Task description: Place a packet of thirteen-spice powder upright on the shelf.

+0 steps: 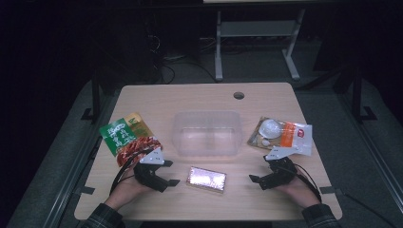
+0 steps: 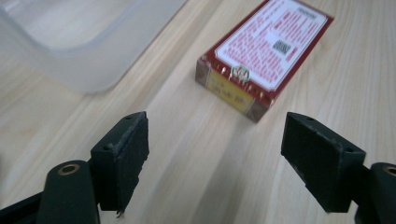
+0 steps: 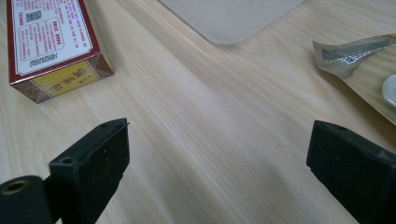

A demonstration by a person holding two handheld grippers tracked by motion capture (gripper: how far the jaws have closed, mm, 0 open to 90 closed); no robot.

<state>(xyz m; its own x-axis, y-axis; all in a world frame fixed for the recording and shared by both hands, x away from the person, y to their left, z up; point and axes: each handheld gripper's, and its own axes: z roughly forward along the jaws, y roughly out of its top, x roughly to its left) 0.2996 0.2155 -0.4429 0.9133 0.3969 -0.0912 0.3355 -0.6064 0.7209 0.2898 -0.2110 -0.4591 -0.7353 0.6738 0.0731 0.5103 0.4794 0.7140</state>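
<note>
A small red box (image 1: 206, 179) with a white printed label lies flat near the table's front edge, between my two grippers. My left gripper (image 1: 169, 172) stands open just left of the red box (image 2: 264, 53), with bare wood between its jaws (image 2: 215, 154). On the other side, my right gripper (image 1: 256, 176) is open too, nothing between its jaws (image 3: 219, 168); the red box (image 3: 51, 46) lies ahead to its left. A clear plastic tub (image 1: 207, 133) sits empty at the table's middle.
A green and red snack bag (image 1: 129, 137) lies at the left, just behind my left hand. A clear packet with white and orange contents (image 1: 280, 134) lies at the right, behind my right gripper. A round cable hole (image 1: 238, 95) marks the table's far side.
</note>
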